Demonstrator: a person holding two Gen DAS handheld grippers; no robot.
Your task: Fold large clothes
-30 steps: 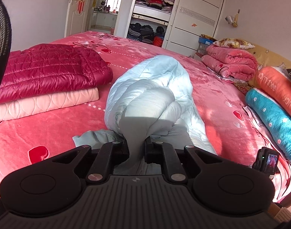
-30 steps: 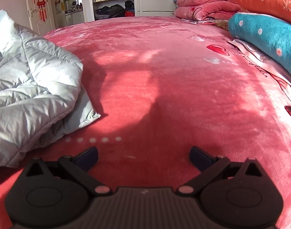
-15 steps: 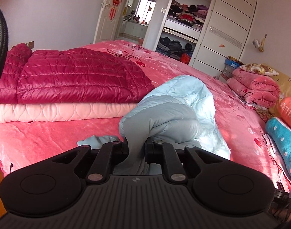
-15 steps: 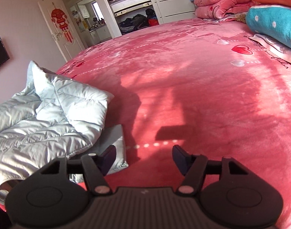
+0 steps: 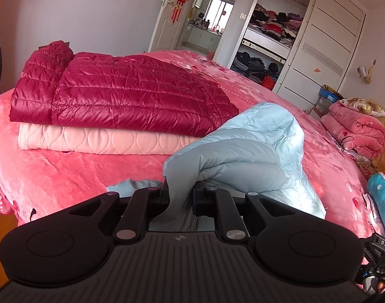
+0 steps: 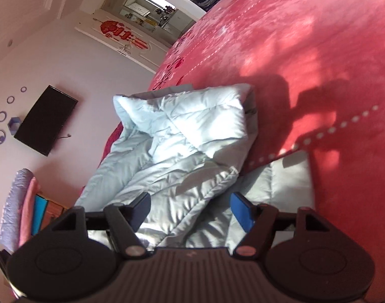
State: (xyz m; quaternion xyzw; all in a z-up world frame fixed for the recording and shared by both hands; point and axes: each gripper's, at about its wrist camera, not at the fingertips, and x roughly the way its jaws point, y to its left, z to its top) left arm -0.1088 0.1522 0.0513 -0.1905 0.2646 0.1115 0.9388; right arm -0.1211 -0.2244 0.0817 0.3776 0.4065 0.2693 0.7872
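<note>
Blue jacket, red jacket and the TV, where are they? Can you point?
Blue jacket (image 5: 245,149), left wrist view, on its puffy raised fold.
Red jacket (image 5: 132,93), left wrist view, middle of its quilted top.
TV (image 6: 45,120), right wrist view, middle of its dark screen.

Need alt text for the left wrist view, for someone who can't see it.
The left tool is shut on a fold of the pale blue puffer jacket, lifting it off the pink bed. Behind lie a folded dark red jacket on a pink quilted one.

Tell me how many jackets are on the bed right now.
3. A red jacket lies folded on a pink jacket at the bed's left side; a light blue jacket beside them is pinched in the left gripper. Others may lie out of view.
</note>
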